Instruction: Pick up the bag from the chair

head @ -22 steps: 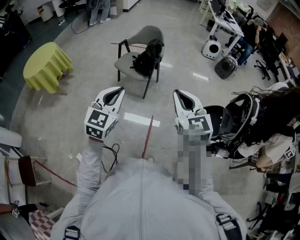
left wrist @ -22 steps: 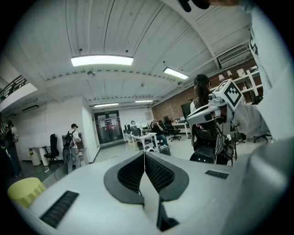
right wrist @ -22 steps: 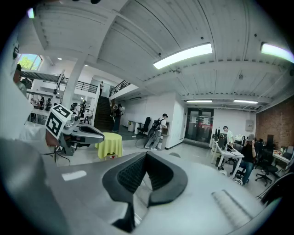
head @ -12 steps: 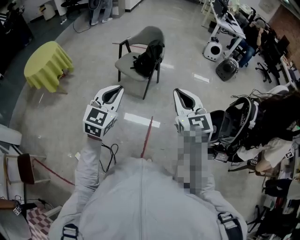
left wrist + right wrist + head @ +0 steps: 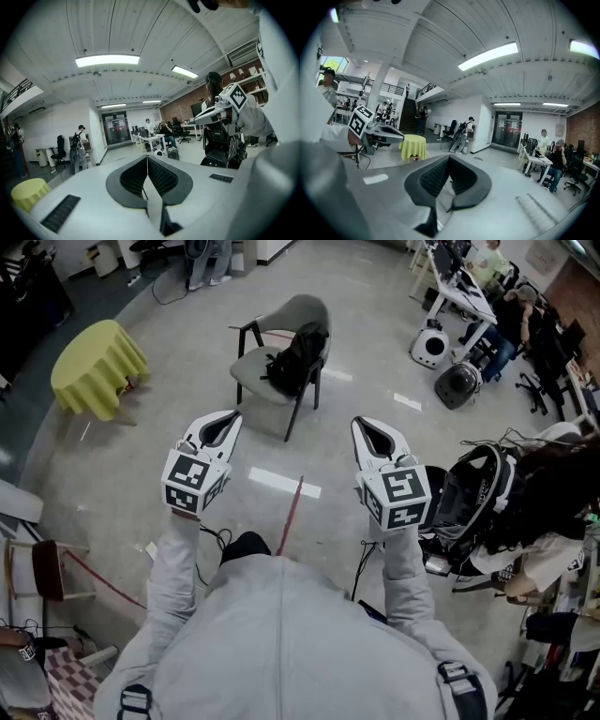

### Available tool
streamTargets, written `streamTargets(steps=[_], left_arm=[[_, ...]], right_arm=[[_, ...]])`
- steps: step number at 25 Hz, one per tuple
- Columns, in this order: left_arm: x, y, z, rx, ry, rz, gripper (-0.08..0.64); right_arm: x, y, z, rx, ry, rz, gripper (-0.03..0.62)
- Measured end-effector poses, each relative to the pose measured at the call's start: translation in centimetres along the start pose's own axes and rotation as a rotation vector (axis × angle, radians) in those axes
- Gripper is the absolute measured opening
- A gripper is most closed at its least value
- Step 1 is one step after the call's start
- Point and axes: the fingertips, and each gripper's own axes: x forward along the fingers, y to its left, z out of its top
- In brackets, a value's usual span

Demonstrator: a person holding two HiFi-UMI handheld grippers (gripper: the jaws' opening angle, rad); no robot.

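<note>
**Item: bag on chair, not yet reached**

Bag (image 5: 298, 354): black, slumped on the chair (image 5: 255, 367) seat against its backrest, well ahead across the floor. Left gripper (image 5: 232, 419) and right gripper (image 5: 361, 426): both clenched, empty, carried level and pointing forward, presumably because the chair is beyond reach.

Bare floor (image 5: 281, 442) ahead of left gripper (image 5: 228, 420) and right gripper (image 5: 362, 425), clear through to the chair (image 5: 253, 367). Crowded just outside the right gripper by a black backpack (image 5: 478, 488); yellow-draped table (image 5: 94, 367) well outside the left.
</note>
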Motion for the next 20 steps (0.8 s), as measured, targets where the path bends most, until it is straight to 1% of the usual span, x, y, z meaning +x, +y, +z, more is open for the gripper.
streamTargets(steps=[7,13,15,19,20], left_arm=[[2.9,1.0,-1.0,-0.019,0.003,0.027,0.008],[6.5,2.9,-1.7,-0.030,0.009,0.018,0.008],[8.3,4.0,-1.5,-0.028,-0.005,0.011,0.008],[12.1,7.6,-0.8,-0.016,-0.055,0.043,0.006],[13.1,8.5,-0.7,-0.015,-0.064,0.041,0.006]], right_arm=[[2.3,-2.4,-1.7,0.005,0.016,0.011,0.011],[5.7,-4.4,-1.8,0.002,0.023,0.013,0.011],[7.4,-5.5,-1.7,-0.004,0.018,0.007,0.011],[11.4,-7.6,-1.4,-0.009,0.009,-0.013,0.011],[12.6,-8.1,-1.1,-0.010,0.009,-0.018,0.011]])
